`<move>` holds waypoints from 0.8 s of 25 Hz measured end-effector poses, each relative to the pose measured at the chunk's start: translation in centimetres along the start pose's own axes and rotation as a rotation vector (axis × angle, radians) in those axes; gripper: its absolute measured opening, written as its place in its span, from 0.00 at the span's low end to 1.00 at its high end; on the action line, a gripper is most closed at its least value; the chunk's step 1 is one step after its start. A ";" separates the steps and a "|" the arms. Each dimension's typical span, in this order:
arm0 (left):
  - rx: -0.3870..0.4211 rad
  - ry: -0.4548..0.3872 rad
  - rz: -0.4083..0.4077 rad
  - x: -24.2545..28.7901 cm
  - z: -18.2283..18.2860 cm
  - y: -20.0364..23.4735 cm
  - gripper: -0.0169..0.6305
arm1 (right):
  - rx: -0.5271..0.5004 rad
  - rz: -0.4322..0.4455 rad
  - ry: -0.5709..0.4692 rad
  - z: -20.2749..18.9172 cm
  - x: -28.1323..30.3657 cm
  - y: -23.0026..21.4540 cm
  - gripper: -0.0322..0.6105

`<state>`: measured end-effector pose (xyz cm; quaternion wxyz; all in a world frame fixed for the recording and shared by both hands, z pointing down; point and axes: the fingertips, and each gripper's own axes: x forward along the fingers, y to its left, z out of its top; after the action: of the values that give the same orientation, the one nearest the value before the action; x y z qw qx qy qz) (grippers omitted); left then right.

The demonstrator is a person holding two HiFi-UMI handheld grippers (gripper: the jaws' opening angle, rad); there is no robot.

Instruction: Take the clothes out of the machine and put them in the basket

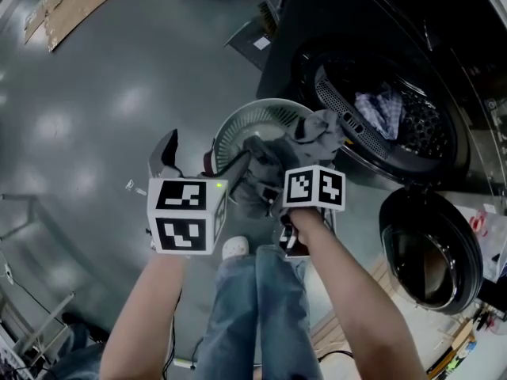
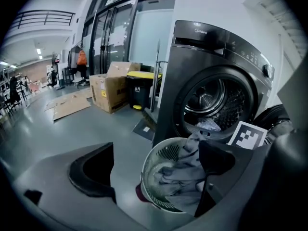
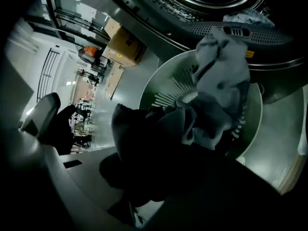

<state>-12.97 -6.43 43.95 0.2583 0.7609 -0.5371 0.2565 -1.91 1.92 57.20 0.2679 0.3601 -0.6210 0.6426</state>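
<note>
Right tongs (image 3: 139,148) pinch a grey garment (image 3: 202,114) over the basket (image 1: 238,125); left tongs (image 2: 154,172) gape empty.

A workshop-like hall: bare grey floor (image 1: 119,93), cardboard boxes (image 2: 113,93), glass doors (image 2: 110,37), a freestanding washing machine (image 2: 216,81).

Fingers of the right gripper (image 1: 269,176) vanish under the dark grey cloth (image 3: 144,138) they grip. That cloth also masks the near rim of the basket (image 1: 238,121). The washing machine (image 1: 317,22) runs off frame, and distant figures (image 2: 10,88) are too small to make out.
</note>
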 end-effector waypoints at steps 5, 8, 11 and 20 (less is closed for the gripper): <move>0.002 0.012 -0.001 0.8 0.0 -0.1 0.89 | -0.005 -0.138 -0.113 3.2 -0.9 -3.0 0.35; 0.006 0.015 -0.003 1.4 0.2 -0.4 0.89 | 0.035 -0.142 -0.222 5.4 -1.6 -4.2 0.76; 0.003 0.019 -0.003 2.1 0.3 -0.8 0.89 | 0.040 -0.162 -0.284 6.9 -2.3 -5.4 0.80; 0.009 0.058 -0.015 5.2 -0.2 -3.2 0.89 | -0.025 -0.202 -0.313 10.4 -4.2 -9.2 0.79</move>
<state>-8.40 -8.96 47.18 0.2723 0.7583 -0.5226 0.2788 9.19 -7.17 59.09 0.2357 0.5126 -0.6239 0.5407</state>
